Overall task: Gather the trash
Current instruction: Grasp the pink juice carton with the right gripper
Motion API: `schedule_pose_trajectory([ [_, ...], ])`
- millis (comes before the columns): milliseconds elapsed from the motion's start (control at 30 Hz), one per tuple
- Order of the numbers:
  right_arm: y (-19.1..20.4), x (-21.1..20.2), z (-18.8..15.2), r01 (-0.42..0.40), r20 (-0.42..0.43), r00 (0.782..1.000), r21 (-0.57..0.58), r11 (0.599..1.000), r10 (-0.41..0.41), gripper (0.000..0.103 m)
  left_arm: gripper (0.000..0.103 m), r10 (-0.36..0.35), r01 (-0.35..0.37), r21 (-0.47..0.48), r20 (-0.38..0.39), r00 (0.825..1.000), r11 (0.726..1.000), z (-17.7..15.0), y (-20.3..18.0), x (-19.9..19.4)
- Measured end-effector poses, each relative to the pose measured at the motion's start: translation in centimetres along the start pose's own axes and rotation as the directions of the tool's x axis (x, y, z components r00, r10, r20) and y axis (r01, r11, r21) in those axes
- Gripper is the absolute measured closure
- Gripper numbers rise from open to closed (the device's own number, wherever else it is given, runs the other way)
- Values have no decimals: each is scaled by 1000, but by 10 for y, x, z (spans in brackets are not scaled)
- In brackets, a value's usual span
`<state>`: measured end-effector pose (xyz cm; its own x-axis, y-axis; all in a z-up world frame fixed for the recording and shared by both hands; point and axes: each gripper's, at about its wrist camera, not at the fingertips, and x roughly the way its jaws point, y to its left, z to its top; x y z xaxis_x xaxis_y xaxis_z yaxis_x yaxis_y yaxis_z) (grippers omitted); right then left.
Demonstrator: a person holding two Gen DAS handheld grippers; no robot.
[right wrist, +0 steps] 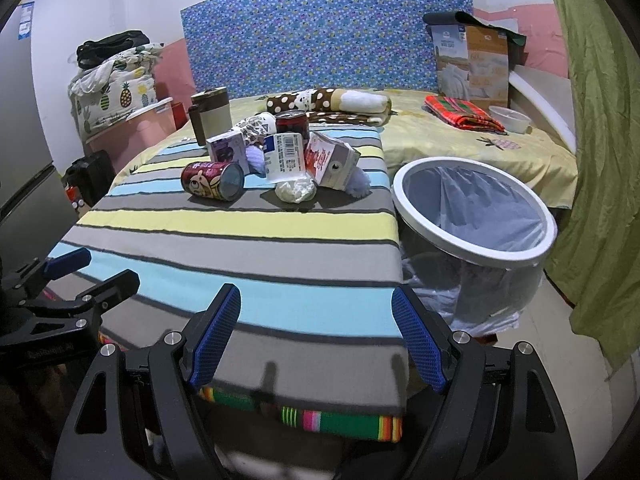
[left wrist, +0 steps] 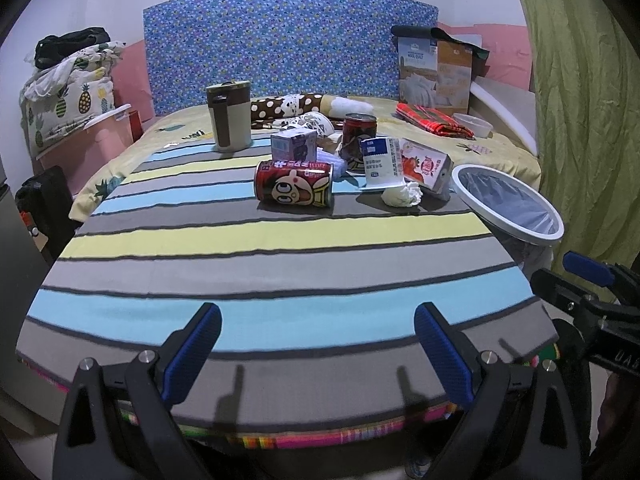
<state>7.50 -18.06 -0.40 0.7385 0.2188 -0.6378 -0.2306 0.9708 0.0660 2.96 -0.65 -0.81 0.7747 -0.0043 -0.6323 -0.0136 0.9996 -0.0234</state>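
Trash lies in a cluster on the far part of the striped cloth [left wrist: 280,248]: a red can on its side [left wrist: 294,187] [right wrist: 213,180], an upright red can [left wrist: 359,133] [right wrist: 293,123], a purple carton [left wrist: 293,145] [right wrist: 228,149], a white-blue carton [left wrist: 380,163] [right wrist: 285,156], a strawberry carton [left wrist: 426,167] [right wrist: 332,160] and a crumpled tissue [left wrist: 401,193] [right wrist: 295,190]. A white-rimmed bin with a plastic liner [left wrist: 507,202] [right wrist: 476,216] stands to the right of the table. My left gripper [left wrist: 318,320] and right gripper [right wrist: 316,308] are both open and empty over the near edge, far from the trash.
A brown-beige jug [left wrist: 229,117] [right wrist: 211,117] stands behind the trash. Beyond is a bed with a spotted plush pillow [right wrist: 328,100], a red plaid cloth [right wrist: 460,117], a white bowl [right wrist: 510,118] and a boxed quilt [right wrist: 472,60]. A green curtain [right wrist: 592,120] hangs at the right.
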Motion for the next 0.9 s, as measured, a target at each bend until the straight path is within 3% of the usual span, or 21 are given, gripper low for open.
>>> schedule_pose_trajectory([
  [367,-12,28,38,-25,12,1000,-16,1000,25,24,9,21,-21,-17,5,1000,1000,35,14,39],
  [533,-20,45,59,-43,18,999,-16,999,43,24,9,-34,34,-104,-5,999,994,55,35,57],
  [900,-32,81,84,-81,-6,997,-11,997,80,24,9,-25,24,-88,-10,1000,996,90,46,95],
])
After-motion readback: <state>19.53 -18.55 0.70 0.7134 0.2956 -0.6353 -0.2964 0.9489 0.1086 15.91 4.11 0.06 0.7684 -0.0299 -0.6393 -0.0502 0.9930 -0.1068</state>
